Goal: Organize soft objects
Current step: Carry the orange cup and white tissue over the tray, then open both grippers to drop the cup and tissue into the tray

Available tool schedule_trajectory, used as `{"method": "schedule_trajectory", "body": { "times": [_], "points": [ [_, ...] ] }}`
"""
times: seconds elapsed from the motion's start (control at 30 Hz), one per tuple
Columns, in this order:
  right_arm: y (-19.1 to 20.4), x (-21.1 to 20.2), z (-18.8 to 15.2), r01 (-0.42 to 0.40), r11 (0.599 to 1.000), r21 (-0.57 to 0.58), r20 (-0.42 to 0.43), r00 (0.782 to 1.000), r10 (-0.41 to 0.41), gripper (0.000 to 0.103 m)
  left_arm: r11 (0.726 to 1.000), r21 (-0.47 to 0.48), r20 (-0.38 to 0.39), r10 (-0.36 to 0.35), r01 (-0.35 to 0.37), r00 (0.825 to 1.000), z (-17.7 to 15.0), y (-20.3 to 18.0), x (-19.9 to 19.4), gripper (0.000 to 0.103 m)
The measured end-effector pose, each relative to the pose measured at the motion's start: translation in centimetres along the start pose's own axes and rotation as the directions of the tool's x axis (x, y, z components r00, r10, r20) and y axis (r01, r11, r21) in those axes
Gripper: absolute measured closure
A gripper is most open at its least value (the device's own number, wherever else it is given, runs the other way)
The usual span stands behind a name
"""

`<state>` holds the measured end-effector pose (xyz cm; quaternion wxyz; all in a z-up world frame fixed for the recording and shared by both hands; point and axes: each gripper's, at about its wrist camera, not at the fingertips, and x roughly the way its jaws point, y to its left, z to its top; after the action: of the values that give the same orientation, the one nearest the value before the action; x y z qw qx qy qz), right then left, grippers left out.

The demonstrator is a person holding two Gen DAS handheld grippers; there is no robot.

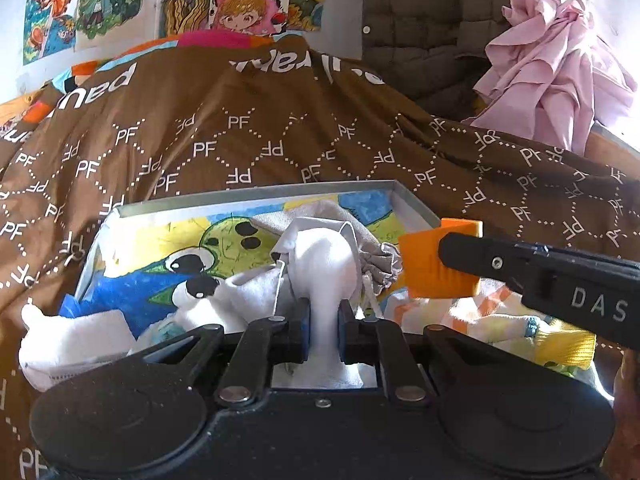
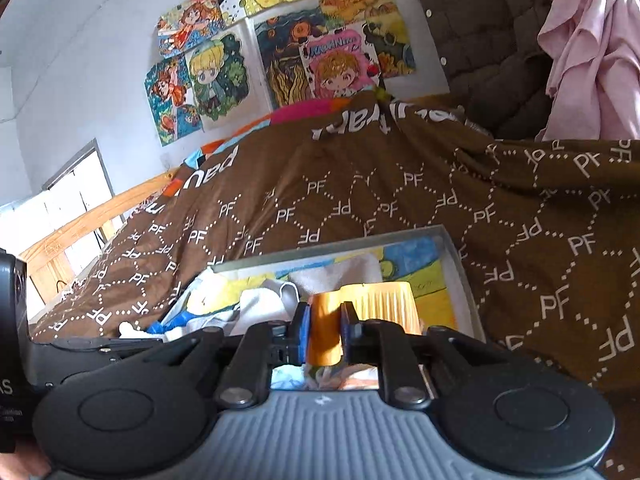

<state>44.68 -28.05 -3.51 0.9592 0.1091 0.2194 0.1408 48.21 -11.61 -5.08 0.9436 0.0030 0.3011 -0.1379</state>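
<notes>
Left claw (image 1: 324,322) clamps a white sock (image 1: 326,264) over the box (image 1: 256,196); right claw (image 2: 325,330) pinches orange cloth (image 2: 325,332)

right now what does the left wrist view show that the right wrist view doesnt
Only the left wrist view: the left gripper pinching a white sock, a grey drawstring pouch, and the right gripper's orange fingers seen from the side.

Only the right wrist view: the right gripper itself, closed with no item between its pads, a wooden bed rail and a window.

Both: the cartoon-lined box, brown PF blanket, wall posters, pink cloth.
</notes>
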Motion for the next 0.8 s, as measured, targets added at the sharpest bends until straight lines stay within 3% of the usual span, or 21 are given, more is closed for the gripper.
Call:
{"method": "schedule_trajectory", "body": {
  "times": [0.47, 0.67, 0.8],
  "points": [
    [0.27, -0.13, 0.01, 0.006, 1.0, 0.005, -0.008, 1.0, -0.006, 0.078, 1.0, -0.025, -0.017, 0.0, -0.001, 1.0, -0.4, 0.2, -0.11, 0.083],
    [0.15, -0.16, 0.11, 0.016, 1.0, 0.003, -0.015, 1.0, -0.016, 0.073, 0.999, -0.029, -0.018, 0.016, -0.016, 1.0, -0.54, 0.19, -0.26, 0.068],
    [0.11, -0.32, 0.23, 0.022, 1.0, 0.009, -0.017, 1.0, -0.022, 0.07, 1.0, -0.026, -0.012, 0.018, -0.018, 1.0, -0.56, 0.03, -0.59, 0.05]
  ]
}}
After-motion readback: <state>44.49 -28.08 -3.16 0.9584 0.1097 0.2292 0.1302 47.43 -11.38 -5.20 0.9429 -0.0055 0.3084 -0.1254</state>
